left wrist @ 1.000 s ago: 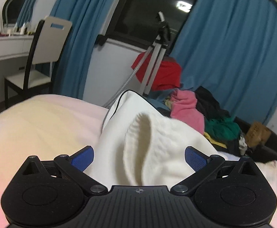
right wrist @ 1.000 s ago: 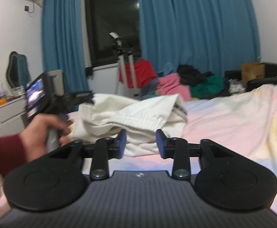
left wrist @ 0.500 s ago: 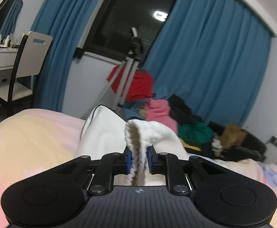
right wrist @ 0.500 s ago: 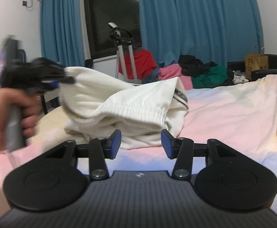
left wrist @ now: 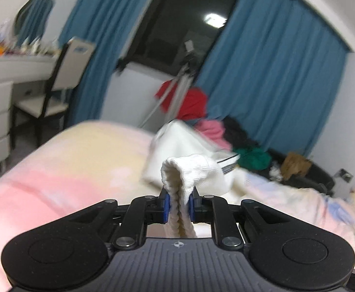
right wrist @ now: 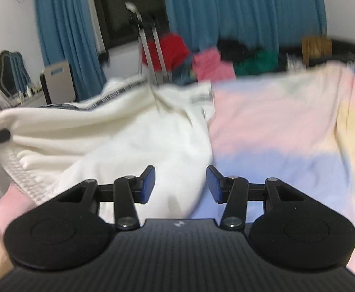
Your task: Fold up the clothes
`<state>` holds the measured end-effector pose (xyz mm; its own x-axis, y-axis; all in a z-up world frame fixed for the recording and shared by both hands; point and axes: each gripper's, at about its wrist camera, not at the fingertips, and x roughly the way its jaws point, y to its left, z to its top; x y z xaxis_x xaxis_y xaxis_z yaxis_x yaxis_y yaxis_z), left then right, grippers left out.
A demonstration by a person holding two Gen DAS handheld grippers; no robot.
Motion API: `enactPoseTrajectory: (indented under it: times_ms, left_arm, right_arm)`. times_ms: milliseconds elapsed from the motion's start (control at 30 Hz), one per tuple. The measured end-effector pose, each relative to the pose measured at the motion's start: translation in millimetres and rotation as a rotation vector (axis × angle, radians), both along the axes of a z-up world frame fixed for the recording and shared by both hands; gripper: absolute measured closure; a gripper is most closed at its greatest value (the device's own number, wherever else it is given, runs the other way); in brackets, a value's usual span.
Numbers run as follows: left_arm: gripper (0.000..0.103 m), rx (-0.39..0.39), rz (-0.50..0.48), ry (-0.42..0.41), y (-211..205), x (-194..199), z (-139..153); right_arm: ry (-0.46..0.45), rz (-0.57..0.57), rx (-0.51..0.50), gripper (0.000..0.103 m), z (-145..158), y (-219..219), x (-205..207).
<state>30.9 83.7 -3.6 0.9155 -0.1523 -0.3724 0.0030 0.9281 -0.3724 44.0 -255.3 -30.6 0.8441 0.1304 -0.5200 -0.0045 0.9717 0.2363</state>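
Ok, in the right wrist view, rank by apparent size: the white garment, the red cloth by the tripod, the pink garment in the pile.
1. White garment, by far the largest, though it lies nearest the camera.
2-3. Red cloth and pink garment look alike; blur prevents ranking them.

No legible text, perhaps owing to blur; only unreadable dark striping on the white garment.

- Location: a home bedroom.
- A bed in a pastel sheet is filling the foreground.
- Blue curtains are hanging beside a dark window.
- A dressing table, mirror and chair are standing by the wall.
- A pile of clothes is lying beyond the bed.
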Motion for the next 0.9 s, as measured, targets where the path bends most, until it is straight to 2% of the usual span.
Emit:
enactPoseTrajectory:
  times_ms: [100, 167, 300, 433, 567, 667, 733, 800, 833, 900]
  left_arm:
    - [0.087, -0.072, 0.037, 0.058, 25.6, 2.4, -13.9]
    - [0.087, -0.111, 0.045, 0.082, 33.7, 7.0, -16.9]
    - [0.086, -0.104, 0.04, 0.086, 36.4, 11.2, -15.6]
    - [0.086, -0.121, 0.048, 0.122, 41.9, 21.4, -19.1]
    - [0.086, -0.157, 0.077, 0.167, 50.5, 37.2, -29.5]
    - [0.085, -0.194, 0.095, 0.219, 56.5, 44.6, -38.8]
    - [0.085, -0.277, 0.101, 0.255, 64.5, 48.7, -47.4]
    - [0.084, -0.284, 0.111, 0.279, 67.2, 51.6, -51.6]
    - [0.084, -0.276, 0.113, 0.285, 67.3, 52.1, -51.9]
    - [0.083, -0.26, 0.114, 0.297, 66.3, 53.0, -52.9]
  right_arm:
    - [0.098, 0.044, 0.049, 0.054, -11.5, 8.9, -5.3]
    - [0.141, 0.069, 0.039, 0.054, -18.9, 22.4, -14.9]
    - [0.196, 0.097, -0.018, 0.054, -37.8, 44.7, -11.3]
    - [0.247, 0.118, -0.064, 0.053, -57.7, 62.6, -3.7]
    - [0.175, 0.05, 0.003, 0.054, -55.9, 58.7, 1.6]
    - [0.033, 0.002, 0.035, 0.054, -39.7, 55.5, -9.6]
    - [-0.072, -0.03, 0.053, 0.054, -27.2, 53.3, -19.0]
    - [-0.158, -0.054, 0.056, 0.053, -16.9, 52.6, -26.5]
    - [-0.158, -0.052, 0.035, 0.053, -16.6, 54.8, -25.7]
    - [-0.068, -0.045, -0.013, 0.054, -25.7, 59.6, -16.4]
